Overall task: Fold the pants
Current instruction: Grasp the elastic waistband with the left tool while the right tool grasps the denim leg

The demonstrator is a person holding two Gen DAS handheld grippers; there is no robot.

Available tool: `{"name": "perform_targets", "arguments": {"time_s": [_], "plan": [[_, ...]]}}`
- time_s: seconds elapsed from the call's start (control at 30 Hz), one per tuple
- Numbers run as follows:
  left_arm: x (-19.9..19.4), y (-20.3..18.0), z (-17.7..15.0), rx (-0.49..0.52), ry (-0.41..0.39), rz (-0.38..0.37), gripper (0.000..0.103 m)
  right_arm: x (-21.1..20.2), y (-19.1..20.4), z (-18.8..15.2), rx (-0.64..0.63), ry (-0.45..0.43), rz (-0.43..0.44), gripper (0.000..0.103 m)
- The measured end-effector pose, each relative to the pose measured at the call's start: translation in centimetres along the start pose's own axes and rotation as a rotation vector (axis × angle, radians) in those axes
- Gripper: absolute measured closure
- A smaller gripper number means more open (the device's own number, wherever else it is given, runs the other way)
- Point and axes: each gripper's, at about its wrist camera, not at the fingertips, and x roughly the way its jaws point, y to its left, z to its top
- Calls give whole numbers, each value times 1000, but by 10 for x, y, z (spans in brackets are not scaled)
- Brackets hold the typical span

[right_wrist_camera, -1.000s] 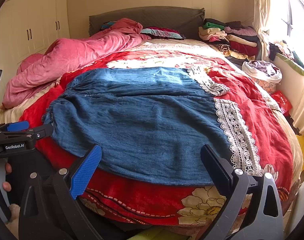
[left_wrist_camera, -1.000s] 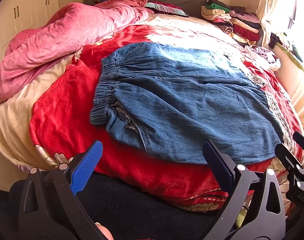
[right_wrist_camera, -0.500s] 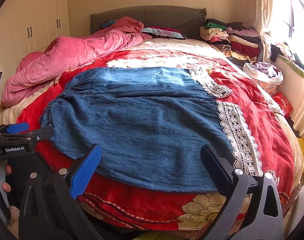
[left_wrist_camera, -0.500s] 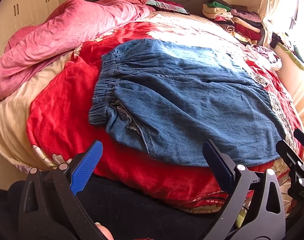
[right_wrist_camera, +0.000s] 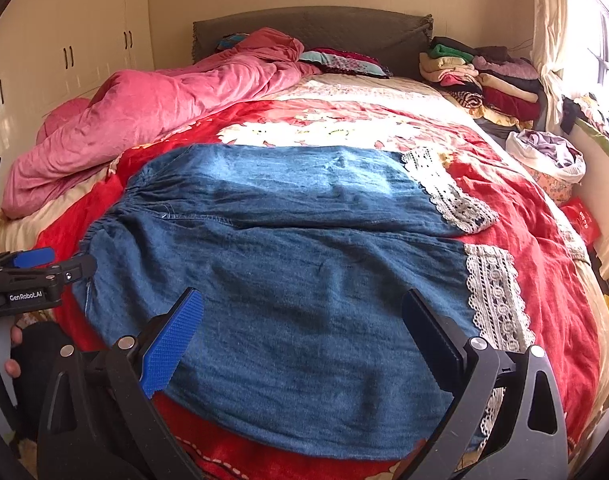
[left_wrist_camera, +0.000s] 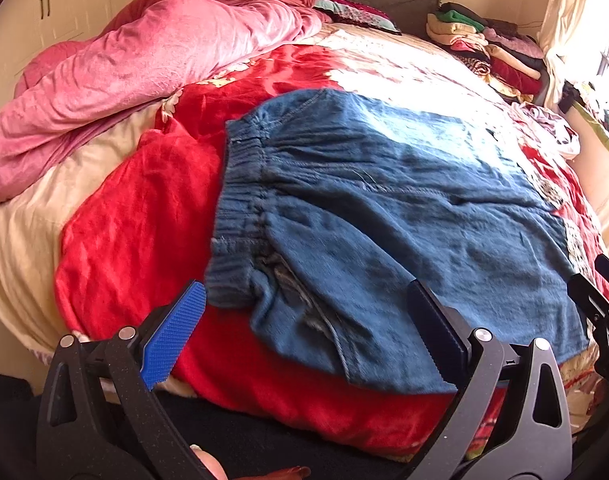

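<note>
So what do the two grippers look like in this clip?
Both are matte black plastic frames with silver rivets. Each left gripper and right gripper pairs one blue textured pad with one black serrated pad. The left gripper's side reads "GenRobot.AI" in white.

a home bedroom: bed [right_wrist_camera: 544,248], wardrobe [right_wrist_camera: 64,52], stacked folded clothes [right_wrist_camera: 484,76].
</note>
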Motion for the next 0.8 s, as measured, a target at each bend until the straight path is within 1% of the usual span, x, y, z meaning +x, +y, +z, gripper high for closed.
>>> {"name": "perform_targets", "arguments": {"time_s": [0.2, 0.33, 0.4, 0.5, 0.67, 0.8], "plan": [[19, 24, 30, -39, 9, 24, 9, 28, 6, 28, -20, 6, 44, 4], [38, 40, 53, -55, 23, 39, 9, 52, 13, 58, -65, 10, 60, 4], [48, 49, 64, -70, 38, 47, 9, 63, 15, 74, -78, -7, 80, 4], [65, 64, 84, -97, 59, 33, 9, 86, 21, 97, -118, 4, 105, 4], [89, 79, 110, -79, 71, 45, 9, 128, 36, 125, -190, 32, 99, 4], [114, 86, 126, -65, 89, 28, 9, 159, 47, 140, -221, 70, 153, 4]]}}
